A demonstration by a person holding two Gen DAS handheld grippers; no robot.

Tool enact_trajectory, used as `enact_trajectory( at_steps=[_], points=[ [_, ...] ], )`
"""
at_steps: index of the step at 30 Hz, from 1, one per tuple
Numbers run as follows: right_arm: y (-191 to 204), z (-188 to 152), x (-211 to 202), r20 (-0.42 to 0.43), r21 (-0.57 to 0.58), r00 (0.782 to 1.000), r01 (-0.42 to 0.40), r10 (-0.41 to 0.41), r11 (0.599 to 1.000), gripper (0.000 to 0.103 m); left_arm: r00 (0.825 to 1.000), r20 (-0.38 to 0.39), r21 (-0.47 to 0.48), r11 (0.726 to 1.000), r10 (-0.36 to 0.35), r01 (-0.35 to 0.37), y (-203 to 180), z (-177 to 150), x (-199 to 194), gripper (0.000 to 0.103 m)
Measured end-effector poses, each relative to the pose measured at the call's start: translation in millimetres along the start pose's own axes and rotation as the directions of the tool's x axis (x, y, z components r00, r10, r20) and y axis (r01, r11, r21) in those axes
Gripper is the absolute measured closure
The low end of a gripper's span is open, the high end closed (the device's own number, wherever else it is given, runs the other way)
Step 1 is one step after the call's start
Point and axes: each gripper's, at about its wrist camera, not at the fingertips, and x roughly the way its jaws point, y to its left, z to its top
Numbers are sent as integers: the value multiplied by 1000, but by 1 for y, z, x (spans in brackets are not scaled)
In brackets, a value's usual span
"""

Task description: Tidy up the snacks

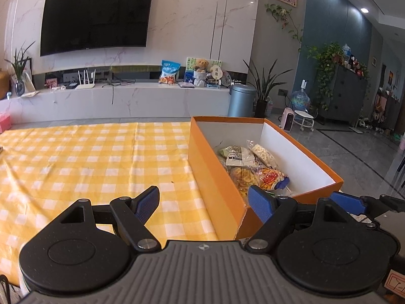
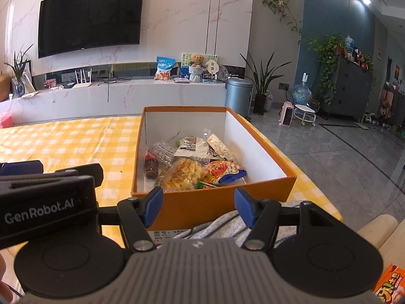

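Observation:
An open orange box [image 2: 212,202] with white inner walls stands on the yellow checked tablecloth [image 1: 88,164]. Several snack packets lie in it: a yellow chips bag [image 2: 182,174], a red and blue packet [image 2: 225,169], a white packet [image 2: 192,144] and a small dark bottle [image 2: 151,167]. My right gripper [image 2: 198,206] is open just in front of the box's near wall, with nothing between its blue pads. My left gripper [image 1: 205,202] is open wide over the box's near left corner [image 1: 227,210] and holds nothing. Another orange snack packet [image 2: 389,286] shows at the bottom right corner.
Grey striped fabric [image 2: 217,225] lies under the right gripper. The table's right edge drops to a grey tiled floor [image 2: 329,152]. A pink box [image 1: 5,122] sits at the table's far left. Beyond are a TV wall, a low marble cabinet, a grey bin [image 1: 240,100] and plants.

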Motion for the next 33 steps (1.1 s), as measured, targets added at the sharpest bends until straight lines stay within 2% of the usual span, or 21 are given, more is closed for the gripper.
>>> enact_trajectory(
  at_steps=[33],
  points=[
    [9, -2, 4, -21, -75, 1000, 12, -13, 997, 42, 1000, -25, 6, 1000, 4, -4, 9, 0, 4, 9]
  ],
)
